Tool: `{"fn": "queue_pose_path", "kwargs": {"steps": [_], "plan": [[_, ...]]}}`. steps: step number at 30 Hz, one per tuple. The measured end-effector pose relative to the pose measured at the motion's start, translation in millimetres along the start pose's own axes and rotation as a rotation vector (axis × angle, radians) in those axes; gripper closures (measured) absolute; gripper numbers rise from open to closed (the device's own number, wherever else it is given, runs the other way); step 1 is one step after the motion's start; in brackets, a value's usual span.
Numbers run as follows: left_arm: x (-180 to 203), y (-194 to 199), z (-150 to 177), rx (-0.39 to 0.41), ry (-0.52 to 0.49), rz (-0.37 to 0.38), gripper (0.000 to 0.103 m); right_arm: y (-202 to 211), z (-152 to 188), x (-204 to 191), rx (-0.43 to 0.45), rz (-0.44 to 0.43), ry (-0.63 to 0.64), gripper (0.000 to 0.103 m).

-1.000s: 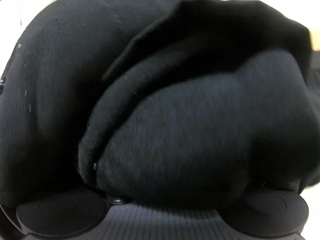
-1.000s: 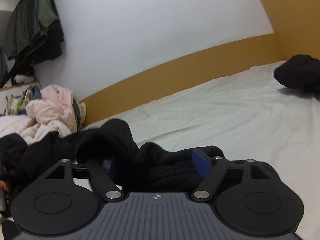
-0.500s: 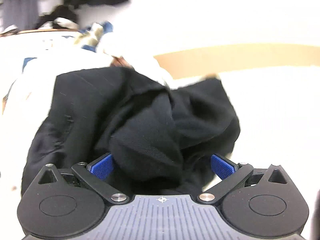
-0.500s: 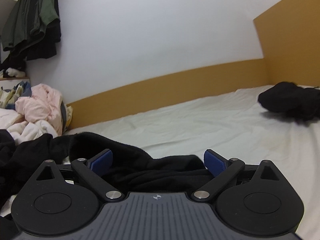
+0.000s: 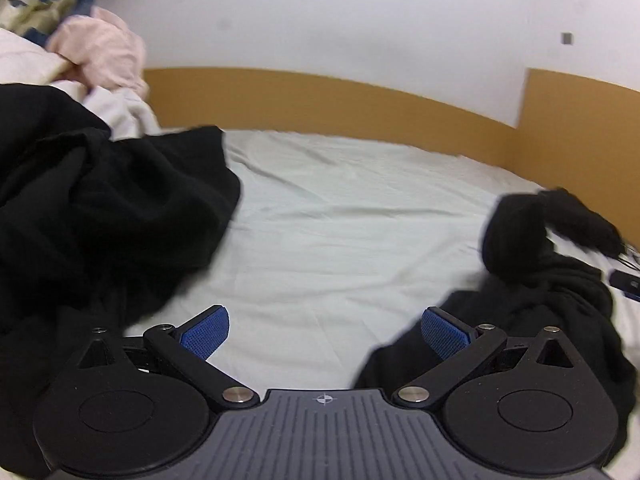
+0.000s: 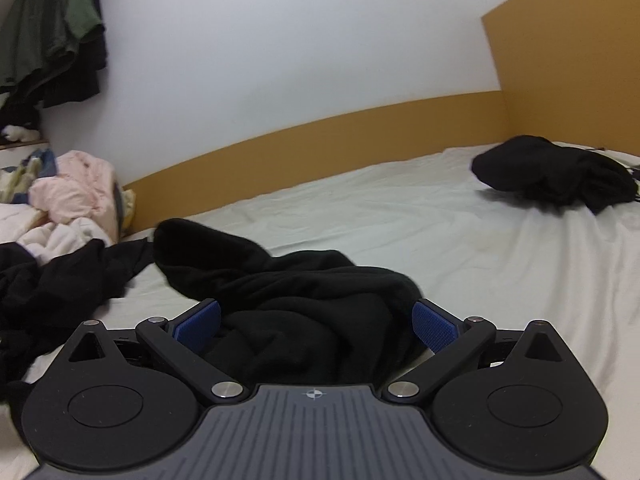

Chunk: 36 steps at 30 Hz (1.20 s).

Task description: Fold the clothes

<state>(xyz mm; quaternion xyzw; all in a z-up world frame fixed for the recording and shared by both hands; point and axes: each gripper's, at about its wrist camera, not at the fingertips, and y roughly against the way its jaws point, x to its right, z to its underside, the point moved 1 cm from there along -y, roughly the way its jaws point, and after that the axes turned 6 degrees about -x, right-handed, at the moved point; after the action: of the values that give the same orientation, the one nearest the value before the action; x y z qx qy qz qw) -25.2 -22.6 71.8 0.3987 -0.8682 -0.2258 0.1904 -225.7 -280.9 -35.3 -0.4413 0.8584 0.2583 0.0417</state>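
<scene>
A wide white sheet is spread over the bed, and on it several black garments lie apart. The largest risk is judged to be a muddle: a black heap at the left, a crumpled black garment close in front of the right gripper, and a third dark bundle near the far corner could be confused, so that a sleeve of one is caught up with another. A poor fold is also likely if the crumpled garment is seized by its bunched middle instead of being spread flat first. The pink and white laundry by the board could be dragged in as well.

The left gripper is seen spread wide over bare sheet, nothing between its pads. The right gripper's jaws are opening; cloth lies between them but is not pressed.

Against the earlier frames, black fabric that filled the left view has been let go and is now lying off to the left, and the right pads, once nearer the cloth, are parted wider.
</scene>
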Motion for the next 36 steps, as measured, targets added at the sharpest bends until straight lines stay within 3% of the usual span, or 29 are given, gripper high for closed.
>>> {"fn": "queue_pose_path", "kwargs": {"steps": [2,4,6,7,10,14,15,16,17,19,20,21,22,23,26,29,31,36], "plan": [[-10.6,-9.9,7.9,-0.023,0.038,0.016,0.001,-1.1,3.6,6.2,-0.002,0.030,-0.012,0.000],[-2.2,-18.4,18.4,-0.075,0.042,0.066,0.001,-2.5,4.9,7.8,-0.024,-0.006,-0.004,0.000],[2.0,-21.0,21.6,-0.059,0.064,0.095,0.001,-2.8,5.8,5.9,-0.064,-0.033,-0.002,0.000],[2.6,-20.6,22.6,-0.044,0.086,0.111,0.001,-1.2,5.1,0.8,-0.073,-0.019,-0.009,0.000],[6.1,-33.5,22.8,-0.102,0.125,0.138,0.001,8.0,2.5,-14.7,-0.053,0.016,-0.037,0.000],[30.5,-44.9,36.3,-0.134,0.021,0.158,0.006,-10.2,7.7,-33.6,-0.063,0.069,0.050,0.000],[35.5,-52.3,42.6,-0.144,0.023,0.177,0.014,-17.3,11.2,-35.4,-0.067,0.090,0.084,0.000],[36.1,-56.1,45.5,-0.161,0.022,0.184,0.028,-21.9,14.5,-34.9,-0.063,0.102,0.111,0.000],[38.9,-57.1,47.6,-0.159,-0.005,0.173,0.031,-25.6,16.9,-34.0,-0.063,0.112,0.128,0.000],[42.2,-56.5,48.1,-0.155,-0.022,0.174,0.070,-30.0,12.0,-32.3,-0.078,0.095,0.115,0.004],[42.4,-54.8,46.4,-0.154,-0.009,0.188,0.081,-32.5,8.7,-31.8,-0.082,0.089,0.114,0.006],[42.7,-53.1,44.7,-0.153,0.004,0.202,0.091,-35.5,6.6,-31.3,-0.081,0.099,0.128,0.025],[43.0,-51.4,43.0,-0.152,0.017,0.215,0.091,-40.6,5.0,-30.0,-0.096,0.111,0.140,0.069],[43.2,-49.7,41.3,-0.151,0.030,0.229,0.092,-47.4,4.8,-26.8,-0.131,0.115,0.143,0.082],[41.4,-23.3,28.0,-0.060,0.061,0.232,0.093,-45.4,4.7,-11.9,-0.130,0.074,0.059,0.084],[30.5,14.3,3.4,0.038,0.078,0.325,0.093,-19.9,-4.5,-3.6,-0.036,0.070,0.000,0.087],[24.9,39.4,-15.1,0.101,0.044,0.332,0.093,-1.3,-12.6,4.1,0.016,0.055,-0.024,0.088],[8.5,87.6,-59.8,0.247,0.083,0.324,0.093,21.9,-33.3,9.4,0.000,0.075,0.016,0.089]]}}
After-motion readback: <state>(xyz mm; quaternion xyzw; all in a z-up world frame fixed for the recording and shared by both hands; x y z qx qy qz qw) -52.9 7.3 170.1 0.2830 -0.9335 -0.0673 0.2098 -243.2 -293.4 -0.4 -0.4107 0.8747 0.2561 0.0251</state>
